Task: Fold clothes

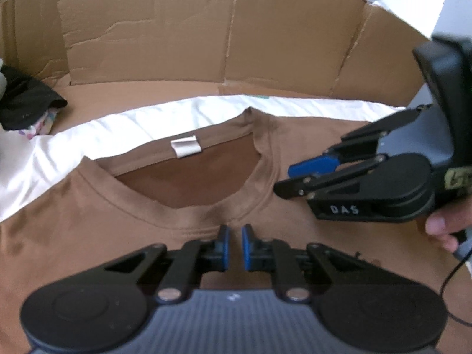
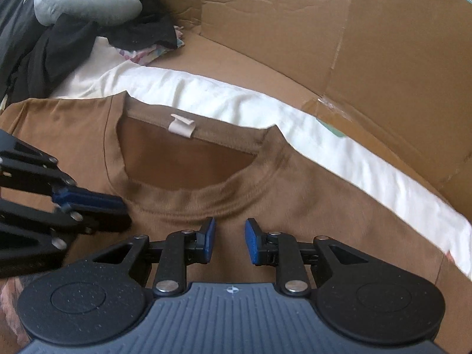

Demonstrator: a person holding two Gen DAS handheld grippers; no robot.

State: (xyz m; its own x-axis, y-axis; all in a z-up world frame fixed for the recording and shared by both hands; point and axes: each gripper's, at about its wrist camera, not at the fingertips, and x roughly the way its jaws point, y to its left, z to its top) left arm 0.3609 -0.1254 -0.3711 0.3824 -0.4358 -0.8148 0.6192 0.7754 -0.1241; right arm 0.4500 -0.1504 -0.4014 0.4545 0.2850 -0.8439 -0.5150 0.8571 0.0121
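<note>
A heap of black garments [image 2: 97, 38] with a grey stuffed shape [image 2: 85, 3] on top lies far ahead and to the left of both sets of fingers.

The left gripper [image 1: 234, 246] is held low and level over the brown cotton T-shirt [image 1: 88, 236], pointing at the neckline. Its blue-padded fingers [image 1: 224, 247] stand slightly apart with a narrow gap between them and pinch nothing; brown fabric shows through the gap. Whether the tips touch the cloth cannot be told.

The brown cotton T-shirt lies spread flat, front side up, directly beneath and ahead of both sets of fingers. Its ribbed collar [image 1: 188, 221] curves just ahead of the left fingertips. A white neck label [image 1: 185, 147] sits on the rear neckband, further ahead. A white sheet [image 1: 132, 124] shows beyond the collar, and a brown corrugated cardboard wall [image 1: 206, 29] rises behind it.

The right gripper [image 2: 230, 240] is held just right of the left one, angled inward toward the same collar. In the left wrist view it enters from the right edge, gripped by a hand [image 1: 445, 227] at its rear. Its blue-padded fingers [image 2: 252, 242] are spread moderately, holding nothing, with the collar just ahead of the tips.
</note>
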